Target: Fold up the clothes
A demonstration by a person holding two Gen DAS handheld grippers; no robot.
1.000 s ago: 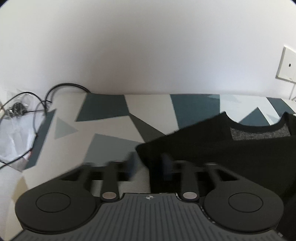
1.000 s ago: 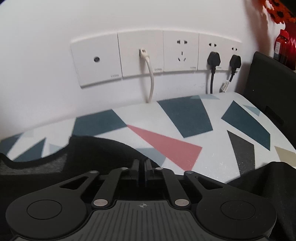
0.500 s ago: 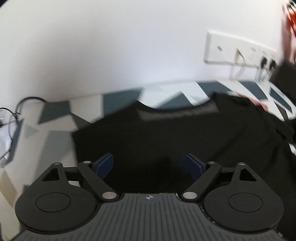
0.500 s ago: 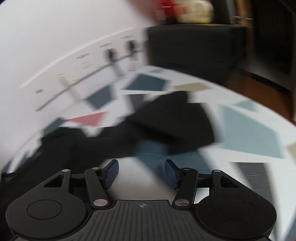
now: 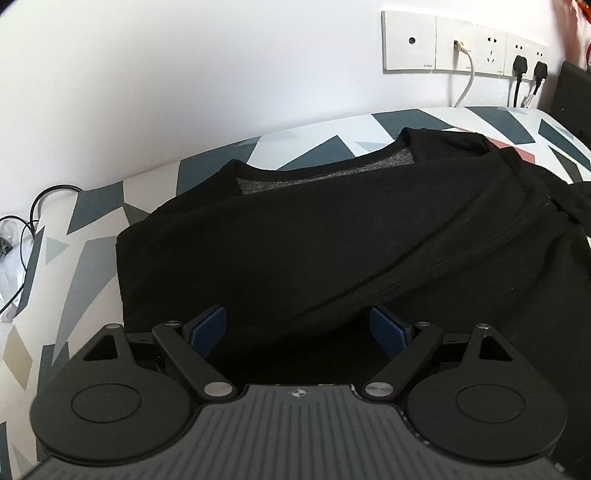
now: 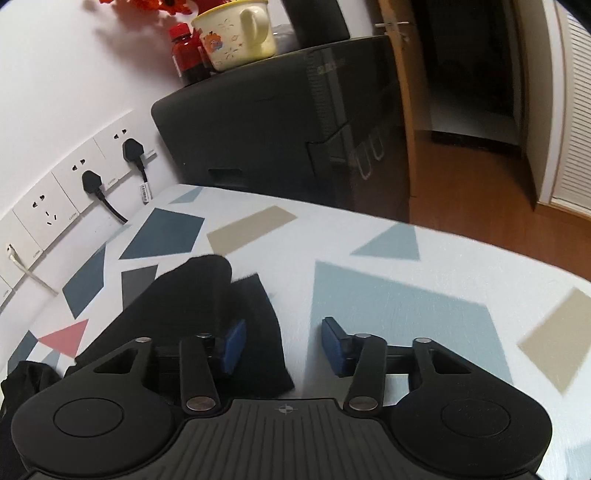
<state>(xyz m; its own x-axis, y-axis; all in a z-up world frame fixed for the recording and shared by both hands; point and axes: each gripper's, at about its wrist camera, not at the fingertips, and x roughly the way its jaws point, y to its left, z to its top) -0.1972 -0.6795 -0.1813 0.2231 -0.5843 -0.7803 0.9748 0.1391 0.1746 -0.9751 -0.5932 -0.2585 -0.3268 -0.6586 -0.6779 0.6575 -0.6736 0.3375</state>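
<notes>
A black shirt (image 5: pixel 295 240) lies flat on the patterned tablecloth (image 5: pixel 92 236), its grey-lined collar (image 5: pixel 325 173) toward the wall. One sleeve (image 5: pixel 480 229) is folded slantwise across the body. My left gripper (image 5: pixel 297 328) hovers over the shirt's near part, jaws wide open, nothing pinched. In the right wrist view the other sleeve's end (image 6: pixel 207 295) rests on the cloth. My right gripper (image 6: pixel 283 345) is above it with its jaws closing. The sleeve's edge lies under the left pad (image 6: pixel 232 343) and partly between the pads, which do not press on it.
Wall sockets (image 5: pixel 461 44) with plugs (image 6: pixel 92 181) run along the wall behind the table. A black cabinet (image 6: pixel 277 122) stands past the table's far end, a mug (image 6: pixel 236 33) and a red bottle (image 6: pixel 184 48) on top. Cables (image 5: pixel 37 206) lie at the left edge. Wooden floor (image 6: pixel 480 192) lies beyond.
The left gripper opened wide and moved right over the shirt's body. The right gripper went from shut to open and swung right, from the collar area to the sleeve's end.
</notes>
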